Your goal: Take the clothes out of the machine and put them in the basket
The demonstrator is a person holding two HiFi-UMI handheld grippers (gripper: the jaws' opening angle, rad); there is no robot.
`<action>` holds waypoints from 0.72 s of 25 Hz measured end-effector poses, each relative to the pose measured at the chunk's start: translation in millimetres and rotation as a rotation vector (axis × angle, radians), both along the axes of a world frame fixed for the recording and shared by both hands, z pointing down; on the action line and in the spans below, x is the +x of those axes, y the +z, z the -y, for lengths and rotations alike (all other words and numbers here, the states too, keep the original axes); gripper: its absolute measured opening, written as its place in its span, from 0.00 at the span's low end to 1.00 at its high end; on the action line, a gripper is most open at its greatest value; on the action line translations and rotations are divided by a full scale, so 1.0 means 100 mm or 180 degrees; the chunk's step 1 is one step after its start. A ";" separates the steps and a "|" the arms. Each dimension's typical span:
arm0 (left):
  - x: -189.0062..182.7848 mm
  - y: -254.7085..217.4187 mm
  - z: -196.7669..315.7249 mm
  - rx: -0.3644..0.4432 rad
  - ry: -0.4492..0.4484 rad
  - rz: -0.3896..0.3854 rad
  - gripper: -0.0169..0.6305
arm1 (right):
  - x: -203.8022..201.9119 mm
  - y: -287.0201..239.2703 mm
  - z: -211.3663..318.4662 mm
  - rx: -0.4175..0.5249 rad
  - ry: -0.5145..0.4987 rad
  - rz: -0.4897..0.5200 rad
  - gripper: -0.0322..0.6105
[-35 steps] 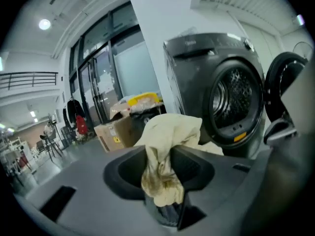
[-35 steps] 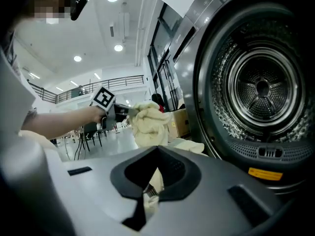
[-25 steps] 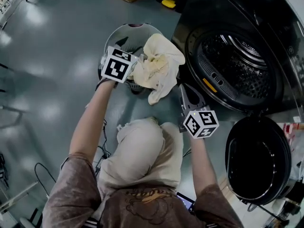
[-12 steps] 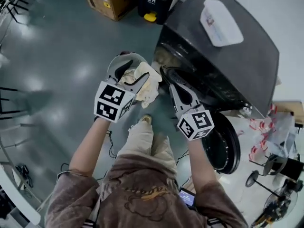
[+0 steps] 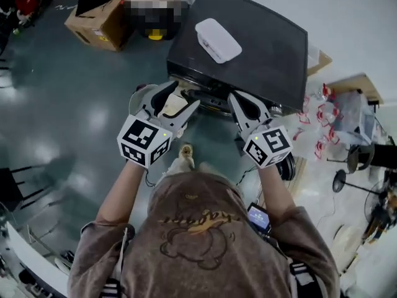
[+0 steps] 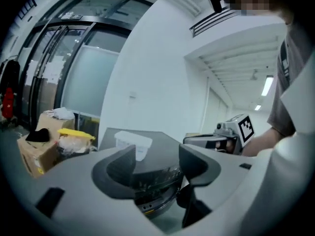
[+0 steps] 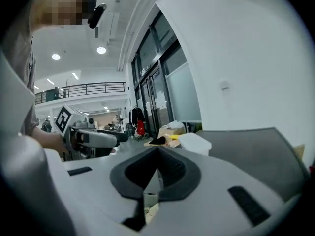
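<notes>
Left gripper (image 5: 178,100) stands with its jaws spread and nothing between them. Its own view looks straight through the gap at the dark machine (image 5: 248,54). Right gripper (image 5: 243,104) has its jaws pressed together at the tips, pinching nothing. Both are held well above the floor (image 5: 74,104), side by side, forearms reaching forward. They point almost level toward 12 o'clock in the head view, marker cubes (image 5: 144,143) turned back toward the person (image 5: 198,228).

The cream cloth (image 5: 174,108) lies far below, in the white basket (image 5: 141,94) as far as the head view shows, glimpsed between the left jaws. From that gripper's tips the basket sits at about 11 o'clock and down, just beside the machine's front. The heap is crumpled, with no long axis to speak of.

The drum mouth is hidden under the machine's top edge, so I cannot tell whether more clothes wait inside. If any do, the right hand looks the nearer one — the machine's front lies at its 12 o'clock and below — and either hand would have to drop a long way first.
</notes>
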State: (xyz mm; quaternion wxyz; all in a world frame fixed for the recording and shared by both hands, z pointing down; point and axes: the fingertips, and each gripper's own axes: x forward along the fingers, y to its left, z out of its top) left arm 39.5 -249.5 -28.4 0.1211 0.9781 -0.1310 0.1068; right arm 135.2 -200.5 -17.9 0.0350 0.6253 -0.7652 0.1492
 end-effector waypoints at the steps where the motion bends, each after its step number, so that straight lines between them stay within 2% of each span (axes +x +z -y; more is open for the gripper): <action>1: 0.08 -0.07 -0.03 0.0029 0.0102 -0.0056 0.45 | 0.08 -0.09 -0.03 0.0047 0.0049 -0.0039 0.05; 2: 0.16 -0.12 -0.07 0.0047 0.0205 -0.0088 0.44 | 0.17 -0.16 -0.08 0.0079 0.0106 -0.0068 0.05; 6: 0.39 -0.21 -0.22 0.0083 0.0535 -0.0146 0.23 | 0.41 -0.29 -0.31 0.0106 0.0324 -0.0109 0.05; 10: 0.55 -0.25 -0.37 0.0134 0.0736 -0.0189 0.05 | 0.55 -0.42 -0.54 0.0144 0.0456 -0.0102 0.05; 15: 0.67 -0.25 -0.47 0.0083 0.0768 -0.0353 0.04 | 0.71 -0.53 -0.75 0.0326 0.0578 -0.0158 0.05; 18: 0.75 -0.19 -0.48 0.0059 0.0729 -0.0370 0.04 | 0.74 -0.45 -0.83 0.0323 0.0597 -0.0243 0.05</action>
